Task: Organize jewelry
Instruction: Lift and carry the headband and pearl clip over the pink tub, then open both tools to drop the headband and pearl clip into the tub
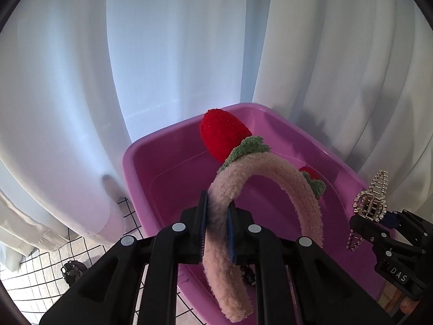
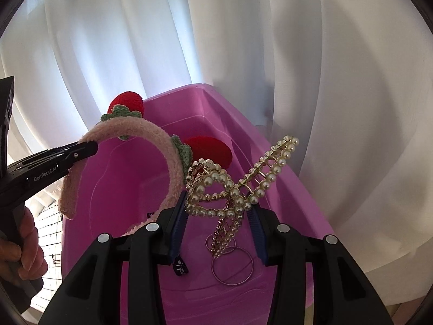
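While hovering over the purple bin point(image 1: 140, 162), left gripper point(image 1: 217, 230) clamped tight on the fuzzy pink headband point(image 1: 308, 203), band arching up and over the tub, red strawberry point(image 1: 222, 136) perched at the top, a second strawberry point(image 1: 310, 172) lower on the far side. Moving right: right gripper point(image 2: 220, 226) pinched on the pearl hair claw point(image 2: 238, 187), claw tilted, its teeth spread above the bin. Down inside the tub, thin metal rings point(image 2: 232, 269) lying flat on the bottom. Off left, gridded tablecloth point(image 1: 40, 268) under the bin, white curtain point(image 1: 176, 54) behind.
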Available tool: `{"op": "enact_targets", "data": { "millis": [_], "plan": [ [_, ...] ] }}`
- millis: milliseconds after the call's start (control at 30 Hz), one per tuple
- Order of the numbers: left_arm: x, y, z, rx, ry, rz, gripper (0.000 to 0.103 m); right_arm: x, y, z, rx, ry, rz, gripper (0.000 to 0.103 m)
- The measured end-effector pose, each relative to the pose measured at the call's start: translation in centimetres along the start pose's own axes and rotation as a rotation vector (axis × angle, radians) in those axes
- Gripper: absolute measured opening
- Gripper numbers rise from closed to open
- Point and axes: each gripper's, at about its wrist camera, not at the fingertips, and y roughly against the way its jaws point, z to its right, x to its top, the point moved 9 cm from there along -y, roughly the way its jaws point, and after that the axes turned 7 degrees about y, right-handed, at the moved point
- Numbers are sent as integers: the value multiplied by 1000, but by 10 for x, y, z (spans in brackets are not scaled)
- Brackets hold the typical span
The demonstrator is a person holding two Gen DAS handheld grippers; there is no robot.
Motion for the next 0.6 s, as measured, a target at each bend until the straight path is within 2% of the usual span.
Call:
{"op": "enact_targets", "data": {
  "millis": [233,300,333,367,400,467,600],
  "plan": [
    [-3,-12,1,27,6,-22,19,3,-12,0,0,1,-43,42],
    [-4,-12,-2,25,14,-24,24,5,-14,-1,0,6,-52,49],
    [-4,-11,-3,26,19,-24,29,9,-14,-1,-6,9,-45,55],
    [-3,-9,-5,30,22,-16,37,13,-12,-1,-13,13,-32,64],
    [-2,-7,-6,34,23,-5,41,16,-10,-1,-18,17,-22,67],
    [1,-5,-8,40,28,15,69,10,-10,-1,-26,23,-17,71],
    [5,-1,-11,45,38,32,73,9,-13,1,-26,15,-22,73]
  ]
}}
